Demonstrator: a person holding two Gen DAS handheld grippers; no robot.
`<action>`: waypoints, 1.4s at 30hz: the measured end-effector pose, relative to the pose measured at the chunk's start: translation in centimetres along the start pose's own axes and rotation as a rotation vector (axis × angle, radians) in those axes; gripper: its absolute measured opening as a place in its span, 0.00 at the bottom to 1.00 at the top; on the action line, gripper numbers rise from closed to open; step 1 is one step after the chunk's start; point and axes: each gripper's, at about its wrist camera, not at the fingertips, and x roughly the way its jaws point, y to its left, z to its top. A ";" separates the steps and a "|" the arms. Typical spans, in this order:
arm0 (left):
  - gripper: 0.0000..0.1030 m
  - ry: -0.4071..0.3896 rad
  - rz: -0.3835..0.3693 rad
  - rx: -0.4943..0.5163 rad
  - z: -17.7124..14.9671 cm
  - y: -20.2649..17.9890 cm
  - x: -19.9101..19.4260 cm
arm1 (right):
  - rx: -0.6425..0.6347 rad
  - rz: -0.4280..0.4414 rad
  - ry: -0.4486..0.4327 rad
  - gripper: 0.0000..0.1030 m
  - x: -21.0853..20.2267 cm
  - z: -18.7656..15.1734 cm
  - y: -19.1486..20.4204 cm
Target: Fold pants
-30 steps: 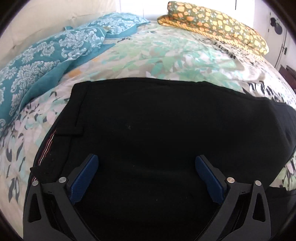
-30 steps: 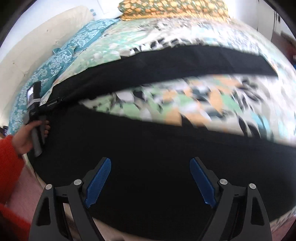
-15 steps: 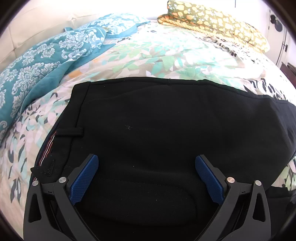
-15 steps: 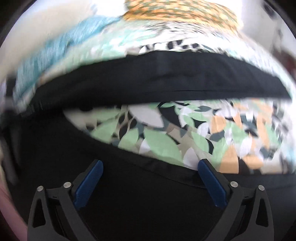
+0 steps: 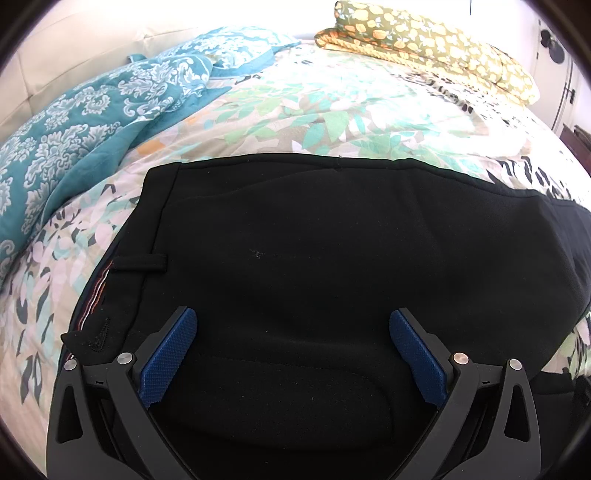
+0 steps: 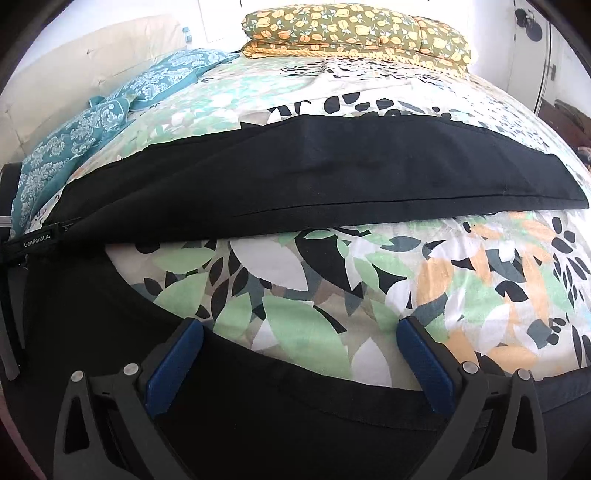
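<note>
Pants: one pair of black pants (image 5: 332, 258) is lying flat on the bed, spread out, with the two legs parting into a V in the right wrist view (image 6: 332, 177).
Pants fabric: plain matte black, showing soft creases and a faint stitched seam curving across the seat area near the left gripper.
Waistband: the waistband (image 5: 122, 280) is sitting at the left end in the left wrist view, showing one belt loop (image 5: 140, 263) and a striped inner lining peeking out along its edge.
Far leg: one leg is stretching across the bed toward the right, its hem (image 6: 576, 192) lying flat on the sheet.
Near leg: the other leg (image 6: 258, 398) is running under the right gripper along the near edge of the bed.
Left gripper: the left gripper (image 5: 293, 354) is hovering over the seat of the pants, its jaws spread wide and gripping nothing; both blue pads (image 5: 168, 354) are showing.
Right gripper: the right gripper (image 6: 299, 365) is poised over the upper edge of the near leg, jaws likewise wide apart and holding nothing.
Bed sheet: one leaf-print sheet (image 6: 369, 280) is showing in the gap between the two legs.
Teal bedding: one teal patterned cover (image 5: 92, 110) is lying bunched at the left side, well apart from the pants.
Yellow pillow: one olive-and-orange floral pillow (image 6: 354, 29) is resting at the far end.
</note>
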 end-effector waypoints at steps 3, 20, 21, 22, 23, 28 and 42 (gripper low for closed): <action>1.00 0.000 0.000 0.000 0.0 0.0 0.0 | -0.006 -0.012 0.008 1.00 -0.5 0.1 0.2; 1.00 0.000 0.000 -0.001 0.0 0.0 0.0 | -0.006 -0.014 0.015 1.00 -0.5 0.1 0.1; 1.00 0.000 0.000 -0.001 0.0 0.0 0.0 | -0.006 -0.014 0.015 1.00 -0.5 0.1 0.1; 1.00 0.000 0.000 -0.001 0.0 0.0 0.0 | -0.006 -0.014 0.015 1.00 -0.5 0.1 0.1; 1.00 0.000 0.000 -0.001 0.0 0.0 0.0 | -0.005 -0.014 0.015 1.00 -0.5 0.1 0.1; 1.00 0.000 0.000 -0.001 0.0 0.0 0.0 | -0.006 -0.014 0.015 1.00 -0.5 0.1 0.1; 1.00 0.000 0.000 -0.001 0.0 0.0 0.0 | -0.006 -0.014 0.015 1.00 -0.5 0.1 0.1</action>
